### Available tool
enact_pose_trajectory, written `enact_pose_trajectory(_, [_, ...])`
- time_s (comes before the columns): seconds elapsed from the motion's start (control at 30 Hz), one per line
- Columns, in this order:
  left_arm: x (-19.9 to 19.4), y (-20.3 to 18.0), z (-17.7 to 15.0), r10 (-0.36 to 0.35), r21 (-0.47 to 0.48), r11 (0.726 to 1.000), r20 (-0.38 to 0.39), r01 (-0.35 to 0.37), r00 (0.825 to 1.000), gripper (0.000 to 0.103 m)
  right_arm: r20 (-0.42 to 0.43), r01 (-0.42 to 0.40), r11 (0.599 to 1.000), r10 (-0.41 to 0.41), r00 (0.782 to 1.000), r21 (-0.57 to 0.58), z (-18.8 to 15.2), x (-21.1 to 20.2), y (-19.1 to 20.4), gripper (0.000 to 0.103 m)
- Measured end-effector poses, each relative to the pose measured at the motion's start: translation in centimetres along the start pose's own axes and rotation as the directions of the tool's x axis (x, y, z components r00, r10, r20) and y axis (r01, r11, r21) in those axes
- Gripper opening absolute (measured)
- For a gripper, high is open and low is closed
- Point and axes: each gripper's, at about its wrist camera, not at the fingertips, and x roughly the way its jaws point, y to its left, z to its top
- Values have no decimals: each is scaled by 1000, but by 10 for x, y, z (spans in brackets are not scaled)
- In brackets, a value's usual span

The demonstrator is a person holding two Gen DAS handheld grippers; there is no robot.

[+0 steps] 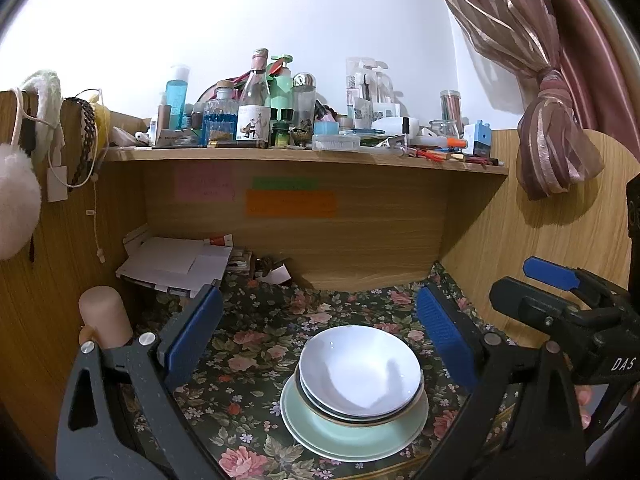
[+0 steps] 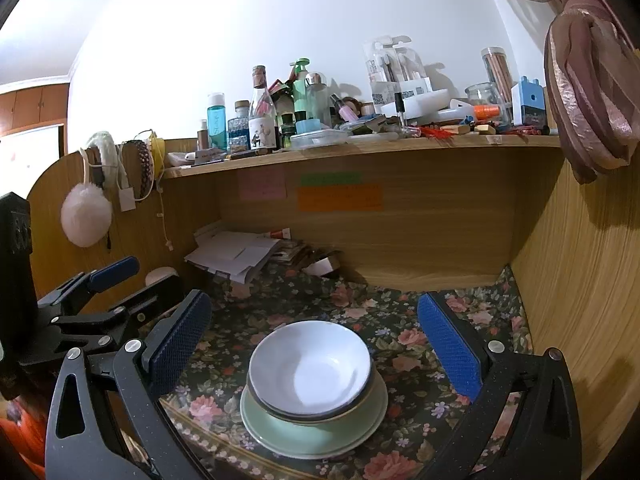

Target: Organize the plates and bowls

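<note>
We had both left tongs (image 1: pixel 320 336) and right tongs (image 2: pixel 316 340) wide open, empty; bowls (image 1: pixel 360 372) sat nested on green plates (image 1: pixel 352 432) at 6 o'clock on the worktop (image 1: pixel 248 352), stacking apparently finished.

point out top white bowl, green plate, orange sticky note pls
top white bowl (image 1: pixel 356 368): left wrist view, inside of the bowl.
green plate (image 1: pixel 320 436): left wrist view, bare front-left rim.
orange sticky note (image 2: pixel 340 198): right wrist view, middle of the note.
</note>
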Motion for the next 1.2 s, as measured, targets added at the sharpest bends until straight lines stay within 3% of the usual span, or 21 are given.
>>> enact_pose_trajectory(1.2, [7,-5,0,-9,-15,1000,-19,8,1000,99,-6,22,999,-22,1000,25,-3,6,6,103])
